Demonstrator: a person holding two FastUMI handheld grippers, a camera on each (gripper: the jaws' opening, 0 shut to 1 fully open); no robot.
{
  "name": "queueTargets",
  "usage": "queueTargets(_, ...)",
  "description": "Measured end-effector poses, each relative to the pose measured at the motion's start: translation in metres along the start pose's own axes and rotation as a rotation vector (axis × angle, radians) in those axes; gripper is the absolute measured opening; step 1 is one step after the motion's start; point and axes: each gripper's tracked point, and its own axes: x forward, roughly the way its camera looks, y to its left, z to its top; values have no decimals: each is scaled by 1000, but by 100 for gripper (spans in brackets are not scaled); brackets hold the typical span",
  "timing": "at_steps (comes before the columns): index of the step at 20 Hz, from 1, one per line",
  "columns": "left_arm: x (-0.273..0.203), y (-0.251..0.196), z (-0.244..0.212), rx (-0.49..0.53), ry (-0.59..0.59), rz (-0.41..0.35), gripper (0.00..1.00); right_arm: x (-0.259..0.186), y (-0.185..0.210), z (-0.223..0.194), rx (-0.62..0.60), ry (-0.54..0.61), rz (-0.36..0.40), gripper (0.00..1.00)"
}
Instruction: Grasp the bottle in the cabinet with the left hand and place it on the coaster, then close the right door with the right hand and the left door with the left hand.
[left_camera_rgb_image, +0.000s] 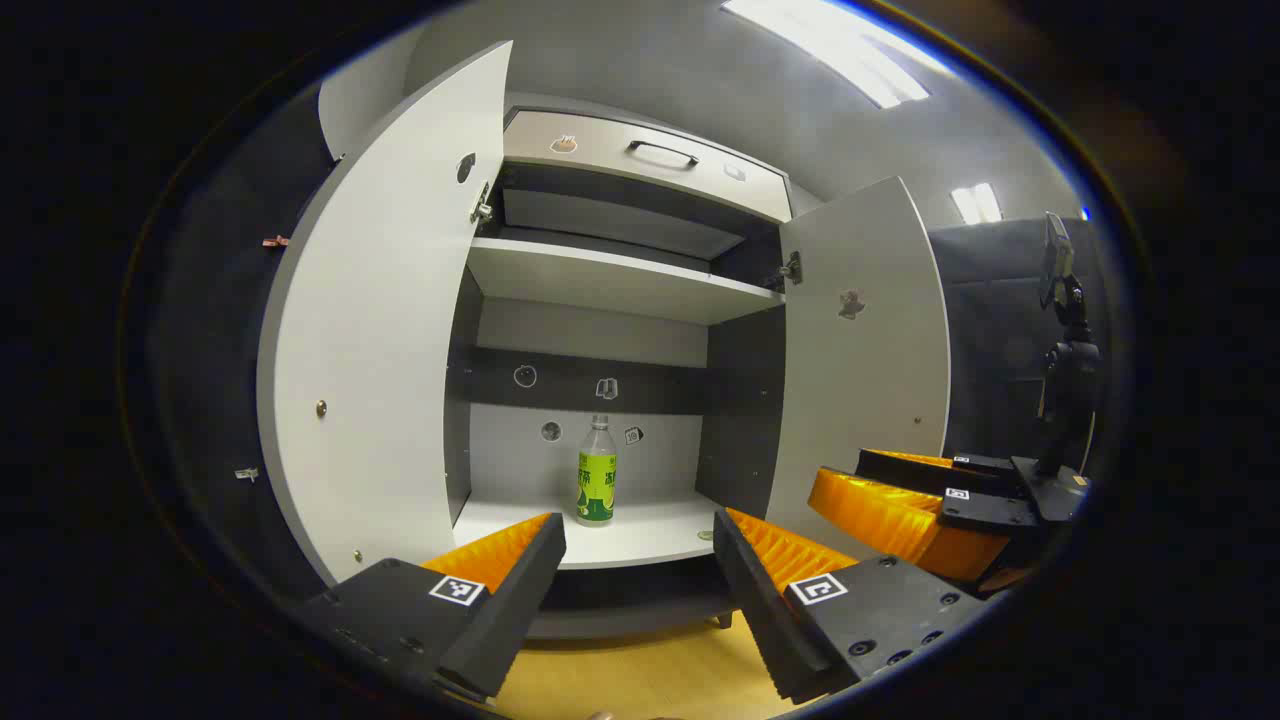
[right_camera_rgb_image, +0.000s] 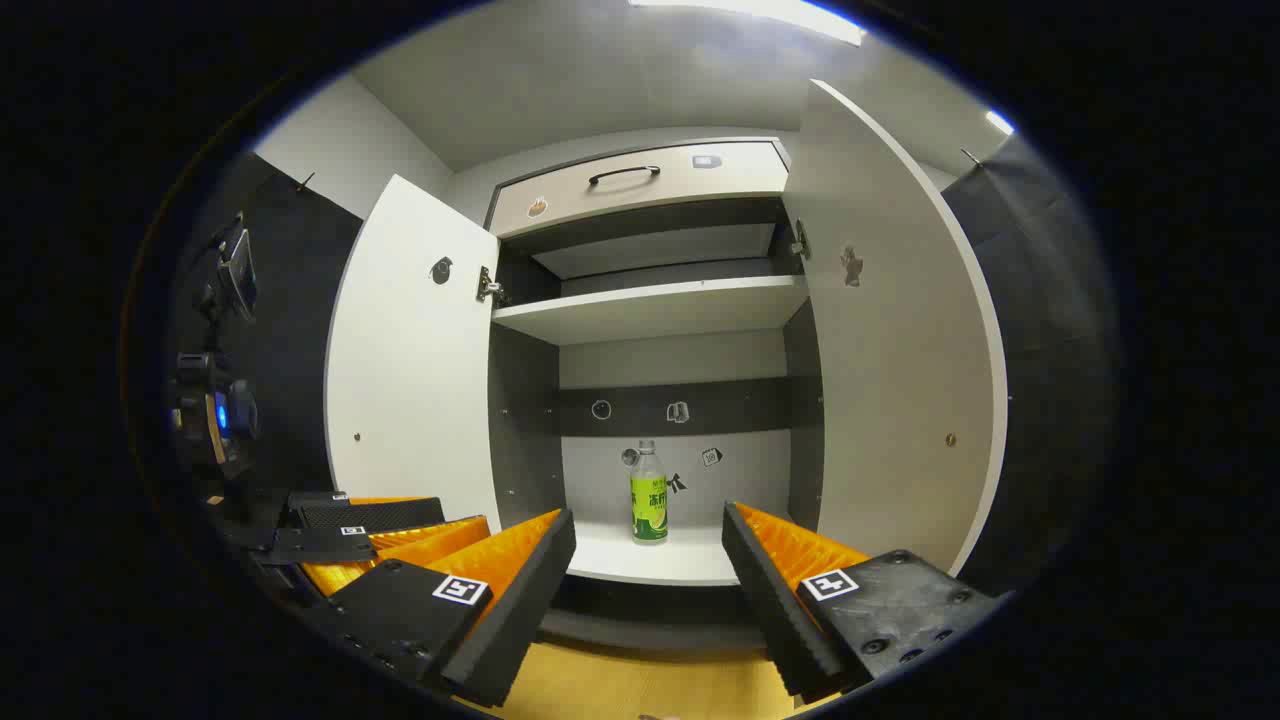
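A clear bottle (left_camera_rgb_image: 597, 474) with a green label stands upright on the cabinet's lower shelf (left_camera_rgb_image: 620, 540), near the back wall. Both doors hang wide open: the left door (left_camera_rgb_image: 390, 330) and the right door (left_camera_rgb_image: 865, 350). My left gripper (left_camera_rgb_image: 640, 560) is open in front of the cabinet, well short of the bottle. In the right gripper view the bottle (right_camera_rgb_image: 648, 497) stands beyond my open right gripper (right_camera_rgb_image: 650, 565), between the left door (right_camera_rgb_image: 410, 360) and the right door (right_camera_rgb_image: 895, 340). The other gripper (left_camera_rgb_image: 920, 500) appears at the right of the left gripper view, and at the lower left (right_camera_rgb_image: 370, 535) of the right one.
An upper shelf (left_camera_rgb_image: 610, 280) and a drawer with a dark handle (left_camera_rgb_image: 662, 153) sit above the bottle. Yellow flooring (left_camera_rgb_image: 640, 680) lies below the cabinet. A camera on a black stand (left_camera_rgb_image: 1065, 340) rises at the right, seen too as a stand (right_camera_rgb_image: 215, 380) at the left.
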Motion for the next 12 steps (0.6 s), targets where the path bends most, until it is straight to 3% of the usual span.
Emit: queueTargets(12,8,10,-4,-22,2,13,95,-1,-3,-1,-21,-5,-3,98)
